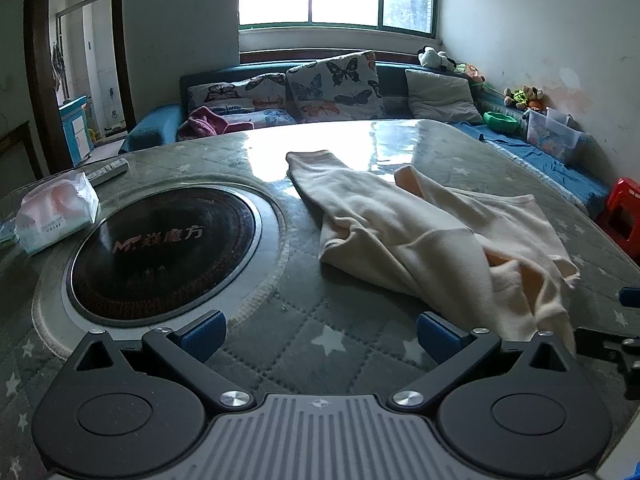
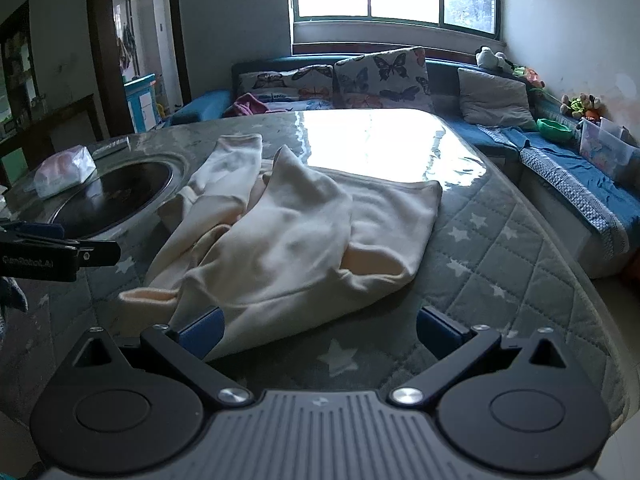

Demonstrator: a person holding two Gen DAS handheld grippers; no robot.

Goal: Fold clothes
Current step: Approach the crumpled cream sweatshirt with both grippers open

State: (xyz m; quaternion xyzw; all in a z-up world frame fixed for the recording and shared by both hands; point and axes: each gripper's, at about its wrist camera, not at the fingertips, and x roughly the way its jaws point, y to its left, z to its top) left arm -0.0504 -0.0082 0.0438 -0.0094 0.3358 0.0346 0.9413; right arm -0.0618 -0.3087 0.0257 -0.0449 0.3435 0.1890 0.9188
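Both my grippers, left [image 1: 320, 336] and right [image 2: 320, 330], gape over the quilted table [image 2: 500, 240] beside the cream garment [image 2: 280, 236]; only my left view shows the red stool [image 1: 622, 216].

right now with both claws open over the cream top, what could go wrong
1. The cream garment lies crumpled in layers, so the right claw may pinch several at once.
2. The table cover looks glossy; the cloth might slide toward the round cooktop.
3. The tissue pack could get swept by the left claw.

Home living room, cushioned sofa [image 1: 432, 92], table [image 1: 360, 360], plush toys [image 1: 524, 98]
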